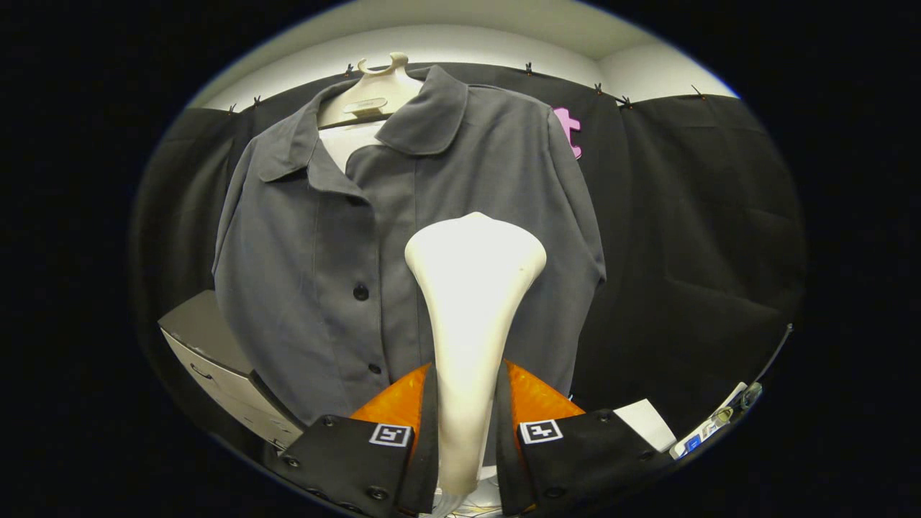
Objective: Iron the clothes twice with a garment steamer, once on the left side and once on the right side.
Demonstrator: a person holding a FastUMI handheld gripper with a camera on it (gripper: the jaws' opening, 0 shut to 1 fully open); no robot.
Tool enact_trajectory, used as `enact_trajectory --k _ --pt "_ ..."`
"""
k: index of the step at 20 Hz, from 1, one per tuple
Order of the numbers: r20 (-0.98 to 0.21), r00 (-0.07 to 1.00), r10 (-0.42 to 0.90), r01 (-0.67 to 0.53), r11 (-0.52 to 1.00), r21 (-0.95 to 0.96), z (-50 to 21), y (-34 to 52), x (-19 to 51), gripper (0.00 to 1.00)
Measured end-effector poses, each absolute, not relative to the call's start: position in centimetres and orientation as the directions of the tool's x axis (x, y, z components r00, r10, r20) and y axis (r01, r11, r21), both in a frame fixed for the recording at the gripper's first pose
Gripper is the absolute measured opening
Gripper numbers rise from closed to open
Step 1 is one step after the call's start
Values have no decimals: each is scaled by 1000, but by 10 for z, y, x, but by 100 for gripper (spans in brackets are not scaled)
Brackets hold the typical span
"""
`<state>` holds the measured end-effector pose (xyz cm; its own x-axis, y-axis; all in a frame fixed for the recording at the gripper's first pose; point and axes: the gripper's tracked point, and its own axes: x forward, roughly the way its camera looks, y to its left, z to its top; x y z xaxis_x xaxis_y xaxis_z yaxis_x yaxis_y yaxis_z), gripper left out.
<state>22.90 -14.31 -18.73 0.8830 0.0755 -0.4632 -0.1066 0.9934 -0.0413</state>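
Tongs (pixel 466 403) are clamping the rigid, likely light steamer (pixel 471 288) by its narrow neck, facing the soft shirt (pixel 324 237).

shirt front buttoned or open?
Buttoned: the grey shirt hangs on its hanger, placket closed down past two dark buttons, only the collar open. Gripper grips the steamer.
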Motion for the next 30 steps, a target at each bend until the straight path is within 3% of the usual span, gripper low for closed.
enact_trajectory --k 30 --pt "-698 714 60 -71 997 13 -374 -148 149 41"
